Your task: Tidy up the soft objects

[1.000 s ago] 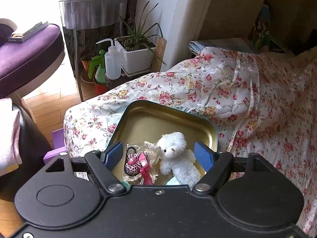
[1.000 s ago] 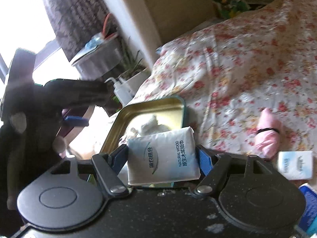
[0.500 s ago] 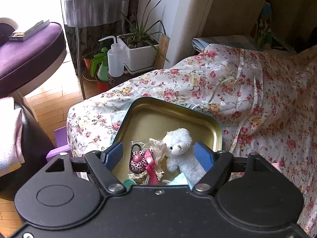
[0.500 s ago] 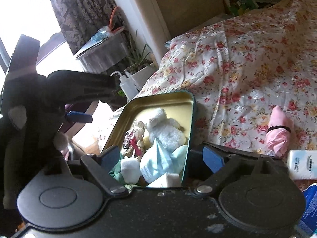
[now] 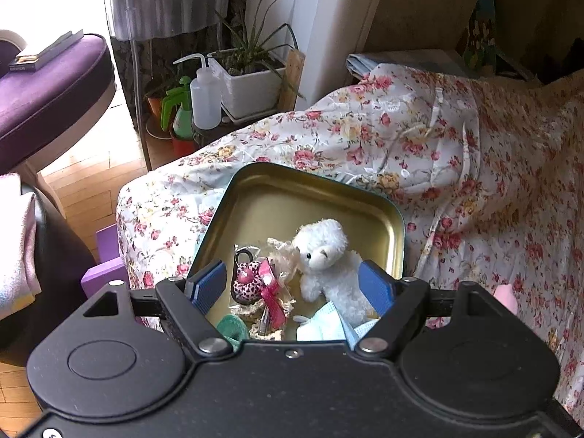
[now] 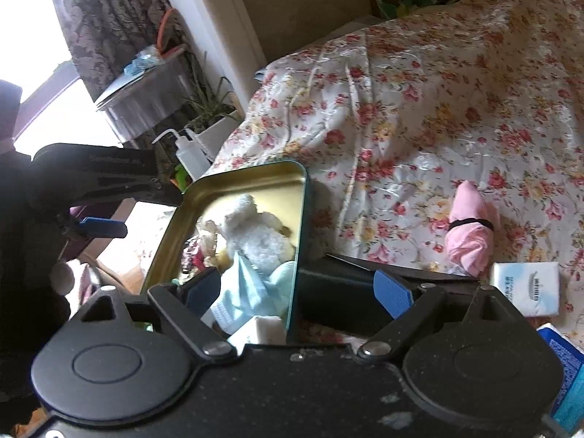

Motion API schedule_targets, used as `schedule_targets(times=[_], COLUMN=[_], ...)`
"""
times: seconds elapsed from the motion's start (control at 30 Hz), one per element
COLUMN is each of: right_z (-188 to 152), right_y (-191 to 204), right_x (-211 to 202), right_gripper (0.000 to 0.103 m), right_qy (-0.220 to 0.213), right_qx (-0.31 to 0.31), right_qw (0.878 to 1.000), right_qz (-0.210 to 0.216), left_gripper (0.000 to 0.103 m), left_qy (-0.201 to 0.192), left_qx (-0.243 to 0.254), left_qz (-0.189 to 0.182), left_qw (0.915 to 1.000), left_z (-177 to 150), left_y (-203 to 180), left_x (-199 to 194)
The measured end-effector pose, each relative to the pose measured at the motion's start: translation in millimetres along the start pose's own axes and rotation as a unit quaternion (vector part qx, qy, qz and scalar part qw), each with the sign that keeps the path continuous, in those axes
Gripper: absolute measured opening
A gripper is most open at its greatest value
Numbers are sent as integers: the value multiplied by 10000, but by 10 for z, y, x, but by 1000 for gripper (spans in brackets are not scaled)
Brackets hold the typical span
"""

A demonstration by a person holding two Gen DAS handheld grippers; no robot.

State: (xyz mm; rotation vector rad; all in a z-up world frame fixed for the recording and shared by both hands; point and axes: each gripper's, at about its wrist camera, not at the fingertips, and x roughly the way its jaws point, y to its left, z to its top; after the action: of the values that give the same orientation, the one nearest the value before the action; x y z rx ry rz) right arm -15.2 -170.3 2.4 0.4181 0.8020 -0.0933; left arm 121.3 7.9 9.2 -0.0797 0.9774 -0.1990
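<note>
Both our grippers, left gripper and right gripper, gape empty over the tin; its heaped contents may spill when nudged.

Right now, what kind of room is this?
Likely a lived-in bedroom or living room: floral bedspread, potted plant by the window, purple seat, wood floor.

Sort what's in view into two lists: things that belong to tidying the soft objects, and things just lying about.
Belongs to the job:
tin
white teddy bear
face mask
tissue pack on the bedspread
pink cloth bundle on the bedspread

Just lying about:
squeeze bottle
potted plant
purple seat
</note>
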Motion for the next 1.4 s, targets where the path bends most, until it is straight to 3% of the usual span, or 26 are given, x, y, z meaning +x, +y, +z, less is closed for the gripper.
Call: schedule_targets(times=[0.3,0.73,0.93,1.13,1.4], right_z=[164,461,442,363,266], right_y=[-300,-1398,-1743,-1976,-1809], right_x=[-116,-478,-465,-260,8], right_gripper=[91,91,91,91,91], right_qy=[-61,-308,-117,316,701], right_qx=[403,1623,1708,2007,1629], right_qw=[9987,9788,9697,9644,9705], right_qz=[-309,-1212,-1745,-1696,-1634], left_gripper=[75,75,75,75,75], left_qy=[139,225,320,407,547], left_qx=[138,606,883,1103,1260], left_qz=[-139,-261,-371,-506,-637], left_qw=[9997,9976,9949,9918,9885], left_z=[-53,-187,-273,-348,-451], left_y=[-123,-496,-718,-966,-1244], left_x=[11,48,83,119,178])
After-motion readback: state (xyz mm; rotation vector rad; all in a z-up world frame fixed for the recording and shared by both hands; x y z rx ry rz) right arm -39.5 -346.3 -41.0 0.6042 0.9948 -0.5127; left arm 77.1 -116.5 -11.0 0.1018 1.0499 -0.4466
